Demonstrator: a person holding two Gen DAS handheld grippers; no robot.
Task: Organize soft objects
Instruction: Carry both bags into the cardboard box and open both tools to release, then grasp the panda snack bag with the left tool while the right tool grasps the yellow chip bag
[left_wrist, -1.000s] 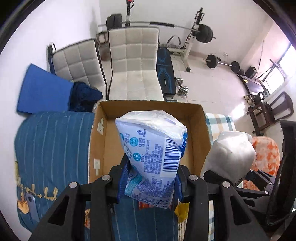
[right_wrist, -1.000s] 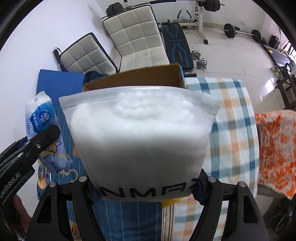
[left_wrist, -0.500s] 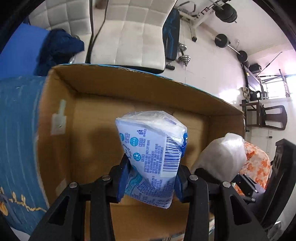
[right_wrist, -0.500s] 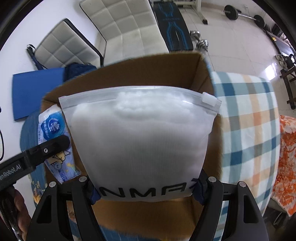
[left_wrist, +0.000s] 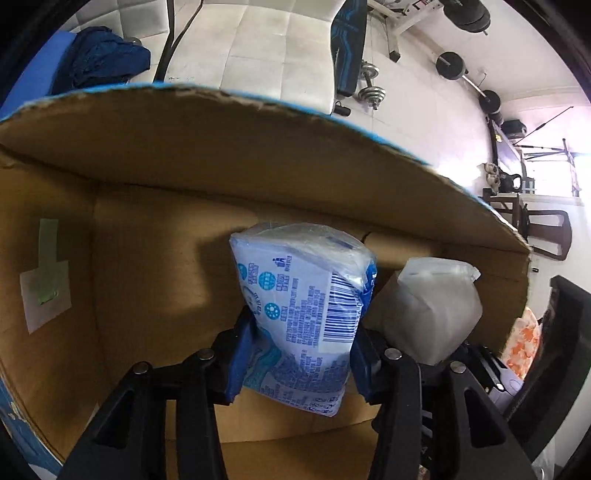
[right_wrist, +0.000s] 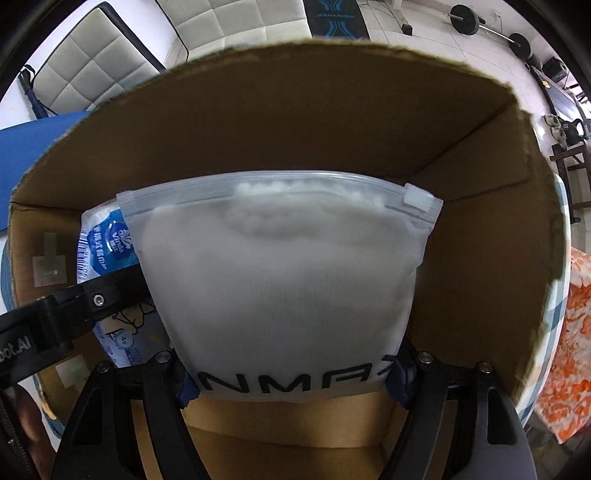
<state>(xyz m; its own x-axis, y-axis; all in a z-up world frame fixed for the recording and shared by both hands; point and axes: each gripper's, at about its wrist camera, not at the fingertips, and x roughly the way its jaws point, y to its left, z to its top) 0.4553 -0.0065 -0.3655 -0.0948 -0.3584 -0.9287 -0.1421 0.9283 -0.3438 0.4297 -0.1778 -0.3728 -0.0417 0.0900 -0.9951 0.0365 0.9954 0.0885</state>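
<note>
Cardboard walls close around both grippers inside 1 open box (left_wrist: 155, 236), its torn far rim (left_wrist: 280, 110) arching above them and its brown floor bare to the left of the left-hand load. The left gripper (left_wrist: 301, 354) pinches 1 blue-and-white tissue pack (left_wrist: 303, 306) between its blue pads (left_wrist: 240, 354), the pack standing upright with its barcode facing the camera and open floor beside it toward the left wall, where 1 taped white label (left_wrist: 44, 299) shows. Just to its right, close alongside, the right gripper (right_wrist: 291, 384) clamps 1 frosted zip bag of white stuffing (right_wrist: 280, 280) by its lower edge, black lettering showing just above the pads; the bag's zipper slider (right_wrist: 417, 195) sits at the upper right corner, short of the box's right wall (right_wrist: 491, 236). In the right wrist view the tissue pack (right_wrist: 103, 240) is partly hidden behind the bag's left side, with the left gripper's black finger (right_wrist: 96, 295) crossing it. Whether either load touches the box floor cannot be told. Beyond the rim stand 2 white quilted chairs (right_wrist: 236, 22), a blue mat (right_wrist: 37, 136), dumbbells (left_wrist: 369, 88) on the tile floor, and an orange patterned cloth (right_wrist: 569, 332) outside the right wall.
</note>
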